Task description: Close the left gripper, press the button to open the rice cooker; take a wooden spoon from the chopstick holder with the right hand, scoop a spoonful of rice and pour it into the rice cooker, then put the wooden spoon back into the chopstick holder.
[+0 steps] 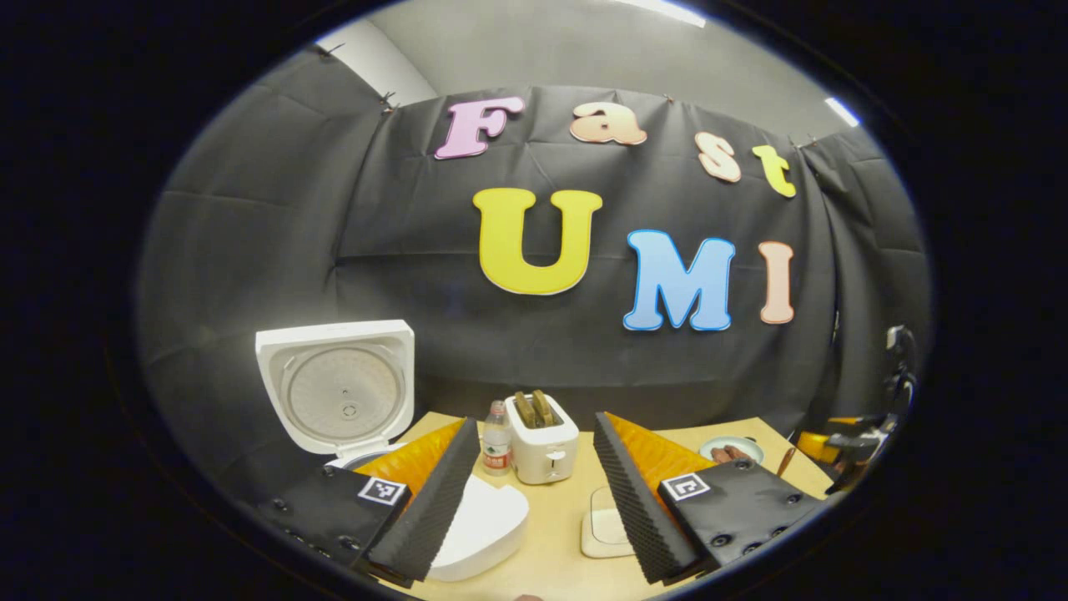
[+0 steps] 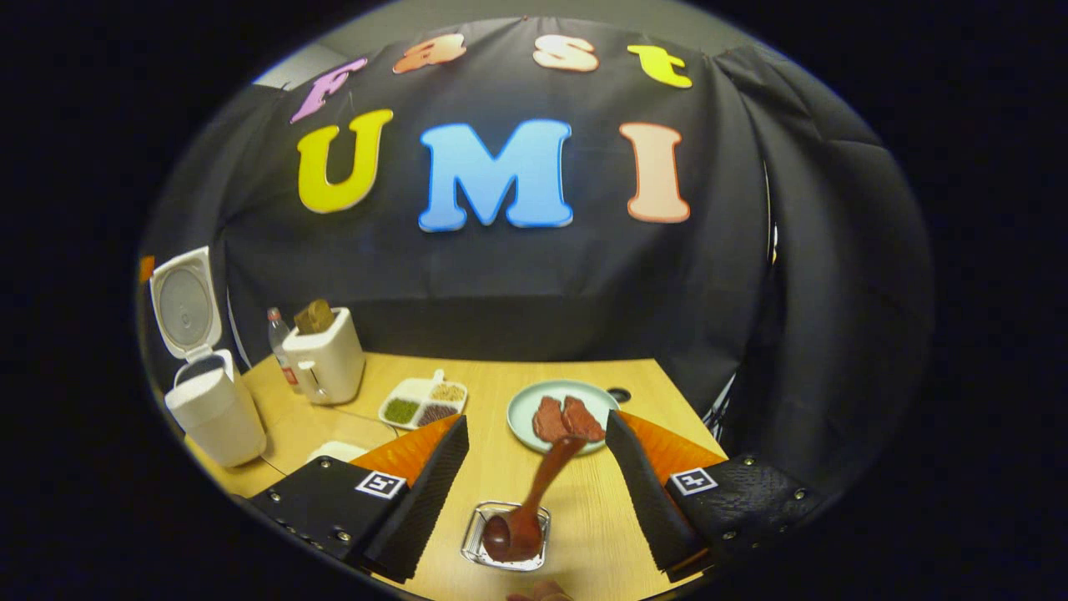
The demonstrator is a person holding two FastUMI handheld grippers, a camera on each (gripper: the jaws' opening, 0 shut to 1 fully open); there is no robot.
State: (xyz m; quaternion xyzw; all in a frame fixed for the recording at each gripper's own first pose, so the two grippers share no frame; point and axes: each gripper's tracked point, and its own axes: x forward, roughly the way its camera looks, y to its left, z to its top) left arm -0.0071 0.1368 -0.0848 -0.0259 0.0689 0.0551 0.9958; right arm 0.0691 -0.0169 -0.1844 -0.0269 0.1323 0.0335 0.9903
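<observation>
The white rice cooker sits just in front of my left gripper, partly hidden behind its left finger, with its lid standing upright and open. My left gripper is open and empty. In the right gripper view the cooker stands at the far left with its lid raised. A dark wooden spoon rests with its rounded end in a small clear container, its handle leaning toward the plate. My right gripper is open, its fingers wide on either side of the spoon and not touching it.
A white toaster and a small bottle stand at the back of the wooden table. A divided dish of beans and a green plate with meat lie mid-table. A white square pad lies between the left gripper's fingers.
</observation>
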